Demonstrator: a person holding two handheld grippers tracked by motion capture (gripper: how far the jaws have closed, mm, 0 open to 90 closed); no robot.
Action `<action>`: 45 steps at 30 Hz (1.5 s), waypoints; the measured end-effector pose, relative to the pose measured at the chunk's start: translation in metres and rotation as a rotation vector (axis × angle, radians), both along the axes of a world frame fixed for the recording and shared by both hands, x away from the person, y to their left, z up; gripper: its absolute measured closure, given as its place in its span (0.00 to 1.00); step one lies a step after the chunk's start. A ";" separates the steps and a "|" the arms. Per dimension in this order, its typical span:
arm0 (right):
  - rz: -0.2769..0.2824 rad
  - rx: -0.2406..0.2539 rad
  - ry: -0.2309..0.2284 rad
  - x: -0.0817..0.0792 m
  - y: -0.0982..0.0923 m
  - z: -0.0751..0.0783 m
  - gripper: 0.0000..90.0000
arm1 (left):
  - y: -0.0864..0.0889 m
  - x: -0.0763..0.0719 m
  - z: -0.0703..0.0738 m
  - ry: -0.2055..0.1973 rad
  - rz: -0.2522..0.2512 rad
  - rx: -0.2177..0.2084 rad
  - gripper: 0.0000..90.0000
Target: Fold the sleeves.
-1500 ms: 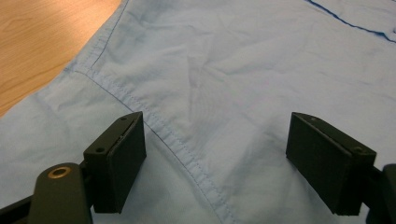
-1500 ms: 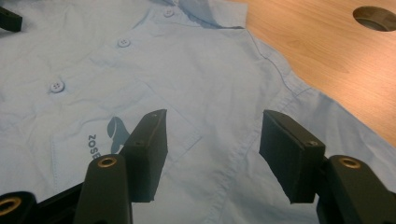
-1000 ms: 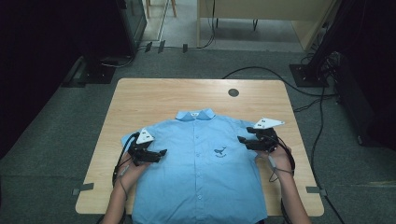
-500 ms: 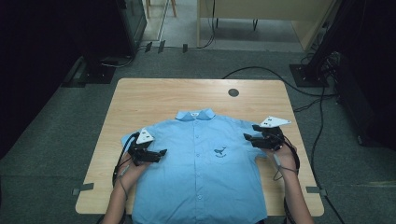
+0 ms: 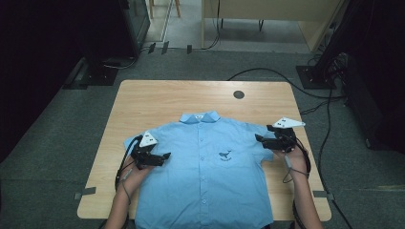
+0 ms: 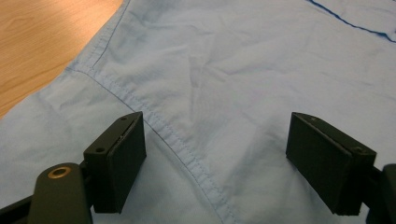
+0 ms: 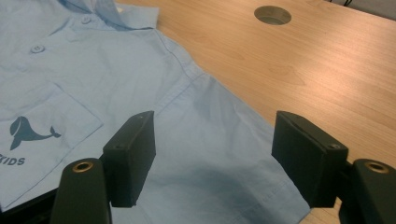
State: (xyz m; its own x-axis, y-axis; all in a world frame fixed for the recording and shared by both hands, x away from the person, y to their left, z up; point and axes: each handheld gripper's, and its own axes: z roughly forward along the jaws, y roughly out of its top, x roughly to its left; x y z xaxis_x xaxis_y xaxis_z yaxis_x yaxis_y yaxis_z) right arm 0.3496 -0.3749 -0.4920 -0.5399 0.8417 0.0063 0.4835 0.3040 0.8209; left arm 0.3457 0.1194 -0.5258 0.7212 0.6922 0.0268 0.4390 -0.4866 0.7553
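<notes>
A light blue child's shirt (image 5: 205, 186) lies flat and face up on the wooden table (image 5: 167, 98), collar (image 5: 199, 117) at the far side. A dark whale print (image 5: 224, 155) marks its chest pocket. My left gripper (image 5: 161, 157) rests over the shirt's left shoulder. In the left gripper view it (image 6: 215, 163) stands open over the sleeve seam (image 6: 173, 135). My right gripper (image 5: 260, 140) is at the other sleeve. Its jaws have just been opening, and it (image 7: 215, 158) now stands open above the sleeve cloth (image 7: 210, 140), which the pads do not press. The whale print (image 7: 28, 130) lies to its left.
A round cable hole (image 5: 239, 94) sits in the far part of the table, also seen as the hole (image 7: 272, 15) beyond the right gripper. Bare wood surrounds the shirt. Cables (image 5: 267, 71) run over the floor behind, and dark equipment stands at both sides.
My right hand has slid outward to the right along the sleeve, and its jaws have spread wider. The left hand and the shirt have stayed where they were.
</notes>
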 end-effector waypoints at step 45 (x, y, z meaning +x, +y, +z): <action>-0.122 0.039 0.018 0.010 -0.036 -0.025 0.36 | 0.000 0.000 0.000 0.000 0.003 0.000 0.22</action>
